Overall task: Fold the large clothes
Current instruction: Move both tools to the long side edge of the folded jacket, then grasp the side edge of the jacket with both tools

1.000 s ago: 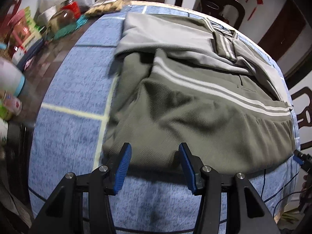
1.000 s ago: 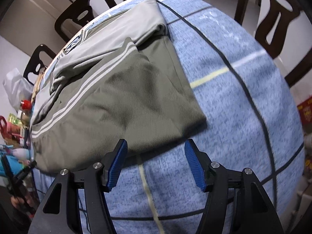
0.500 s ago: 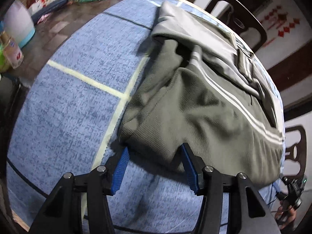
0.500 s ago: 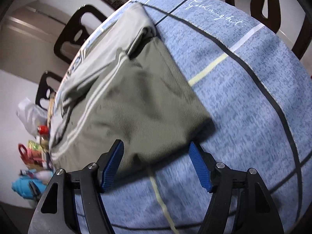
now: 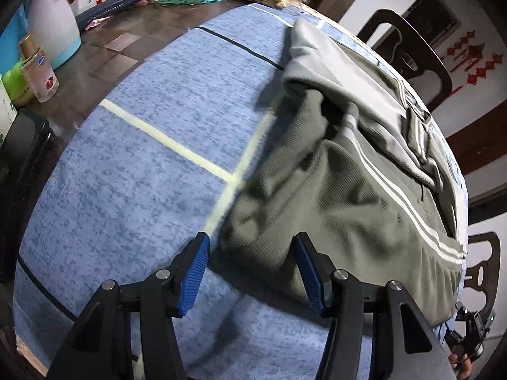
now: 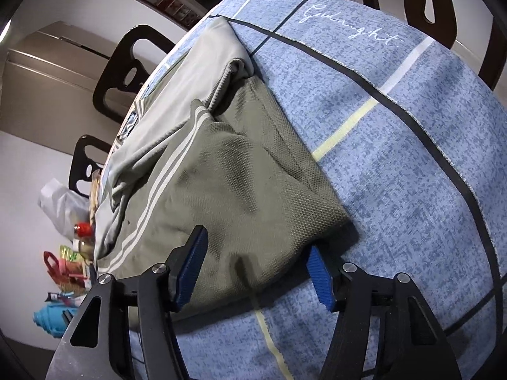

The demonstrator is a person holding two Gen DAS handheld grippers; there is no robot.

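Observation:
An olive-green garment (image 5: 342,196) with white stripes lies partly folded on a blue checked tablecloth (image 5: 152,164), with a lighter grey part (image 5: 342,72) folded over its far side. My left gripper (image 5: 252,269) is open, its blue pads on either side of the garment's near left corner. In the right wrist view the same garment (image 6: 228,183) fills the middle. My right gripper (image 6: 255,267) is open and straddles the garment's near right corner, with the cloth edge between the pads.
Bottles, a jar and packets (image 5: 47,31) crowd the bare table at the far left. Dark wooden chairs (image 5: 408,50) stand behind the table. More chairs (image 6: 126,66) and bags (image 6: 66,266) show in the right wrist view. Blue cloth (image 6: 396,145) lies right of the garment.
Both grippers have moved down and forward to the garment's near edge. Each now has a near corner between its open pads. The garment has not shifted.

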